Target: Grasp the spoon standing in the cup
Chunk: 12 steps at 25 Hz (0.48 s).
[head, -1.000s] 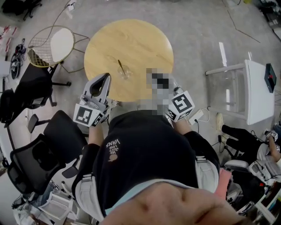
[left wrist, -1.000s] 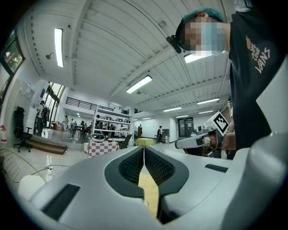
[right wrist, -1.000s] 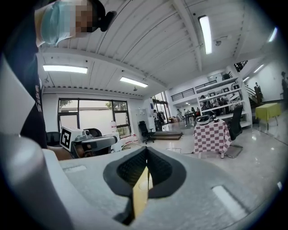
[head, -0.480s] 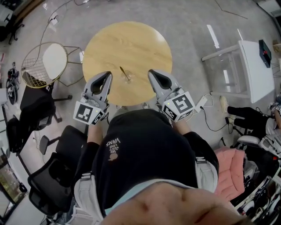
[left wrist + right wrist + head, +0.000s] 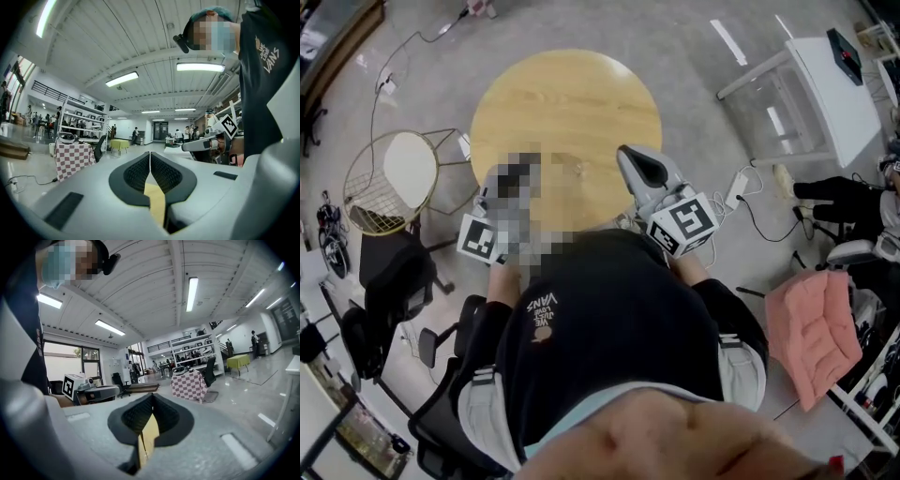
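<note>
The person's black shirt (image 5: pixel 609 319) fills the near edge of the head view; just past it both grippers are held out over the near rim of the round wooden desk (image 5: pixel 572 94). The left gripper (image 5: pixel 150 157) has its jaws pressed together with nothing between them; the right gripper (image 5: pixel 151 398) is the same, jaws together and empty. Both gripper views look out level across the room and up at the ceiling, each catching the other gripper, and neither shows the desk; so the grippers seem to point over the cup, not down at it. The cup (image 5: pixel 574 169) sits on the desk between the two grippers and slightly ahead of their tips; it shows only as a small faint mark, and the spoon in it is too small to make out, so I cannot read its lean. A mosaic patch covers the left gripper in the head view, so neither can be called nearer; they look about equal. Whichever goes will likely need to tip down, part its jaws and come in sideways across the handle. Nothing else stands on the desk; on the floor beyond are a wire-frame chair (image 5: pixel 411 167), a black office chair (image 5: pixel 389 281), a white table (image 5: pixel 839 89) and a pink cushion (image 5: pixel 811 328), all well apart.
</note>
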Each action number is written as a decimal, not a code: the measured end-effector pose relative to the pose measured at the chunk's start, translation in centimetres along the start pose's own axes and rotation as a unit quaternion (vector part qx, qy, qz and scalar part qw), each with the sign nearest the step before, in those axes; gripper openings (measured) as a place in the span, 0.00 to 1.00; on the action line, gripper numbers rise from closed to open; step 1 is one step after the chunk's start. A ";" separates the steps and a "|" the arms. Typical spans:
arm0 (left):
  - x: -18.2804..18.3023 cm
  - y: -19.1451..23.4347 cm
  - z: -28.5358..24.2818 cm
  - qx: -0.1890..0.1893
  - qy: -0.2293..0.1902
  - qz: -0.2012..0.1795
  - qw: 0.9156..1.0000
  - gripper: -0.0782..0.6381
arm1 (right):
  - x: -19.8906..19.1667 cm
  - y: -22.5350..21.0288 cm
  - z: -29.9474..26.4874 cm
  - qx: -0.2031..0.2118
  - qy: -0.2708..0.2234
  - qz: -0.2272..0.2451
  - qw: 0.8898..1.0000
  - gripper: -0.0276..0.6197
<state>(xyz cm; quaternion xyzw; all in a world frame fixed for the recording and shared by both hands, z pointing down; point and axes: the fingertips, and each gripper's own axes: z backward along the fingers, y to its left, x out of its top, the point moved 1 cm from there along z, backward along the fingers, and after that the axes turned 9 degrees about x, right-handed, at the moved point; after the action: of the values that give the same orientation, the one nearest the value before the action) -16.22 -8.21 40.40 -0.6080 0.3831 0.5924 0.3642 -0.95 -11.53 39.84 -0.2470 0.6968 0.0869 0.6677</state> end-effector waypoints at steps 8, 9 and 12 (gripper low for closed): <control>-1.1 0.3 -1.2 -0.055 0.010 0.003 0.998 0.11 | -0.3 0.1 0.9 -0.054 -0.005 -0.005 0.999 0.04; -1.3 0.4 -1.2 -0.059 0.012 0.005 0.998 0.11 | -0.3 0.2 0.9 -0.057 -0.005 -0.005 0.998 0.04; -2.2 0.6 -1.3 -0.069 0.013 0.014 0.997 0.11 | -0.5 0.5 1.1 -0.069 -0.006 -0.006 0.998 0.04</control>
<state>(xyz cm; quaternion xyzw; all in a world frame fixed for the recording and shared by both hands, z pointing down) -16.20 -9.53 42.67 -0.6335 0.3550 0.6146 0.3081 -0.23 -10.52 40.15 -0.2962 0.6838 0.1326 0.6535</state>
